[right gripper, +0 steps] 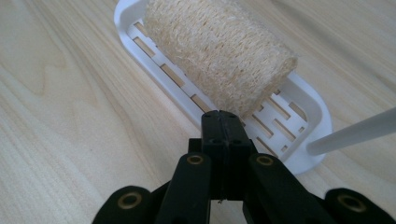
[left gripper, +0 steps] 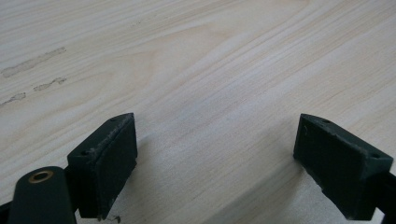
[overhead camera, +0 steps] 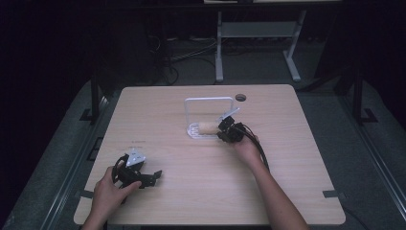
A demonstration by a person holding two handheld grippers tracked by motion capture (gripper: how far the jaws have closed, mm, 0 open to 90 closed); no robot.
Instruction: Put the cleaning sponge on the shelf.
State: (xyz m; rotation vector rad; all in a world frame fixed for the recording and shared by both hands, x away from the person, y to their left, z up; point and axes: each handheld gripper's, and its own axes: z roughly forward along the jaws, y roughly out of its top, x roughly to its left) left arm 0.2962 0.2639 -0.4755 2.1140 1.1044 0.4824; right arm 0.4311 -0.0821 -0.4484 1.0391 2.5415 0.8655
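Right gripper (right gripper: 223,116) jaws closed, empty, touching loofah (right gripper: 219,46) end in white tray (right gripper: 149,60), tabletop centre. Left gripper (left gripper: 215,154) wide, idle at 7 o'clock. Next, likely: open, grasp loofah.

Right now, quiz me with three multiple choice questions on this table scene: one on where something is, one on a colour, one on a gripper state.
1. Where does the loofah roll lie?
A. On the slotted tray
B. On the bare table
C. On the floor

2. What colour is the tray?
A. Black
B. White
C. Red

3. How do the right gripper's jaws stand?
A. Wide apart
B. Clamped on the roll
C. Closed together, empty

Answers:
1 A, the roll rests on the tray's slats.
2 B, its rim and slats are white.
3 C, the jaws meet just short of the roll's end, with nothing between them.
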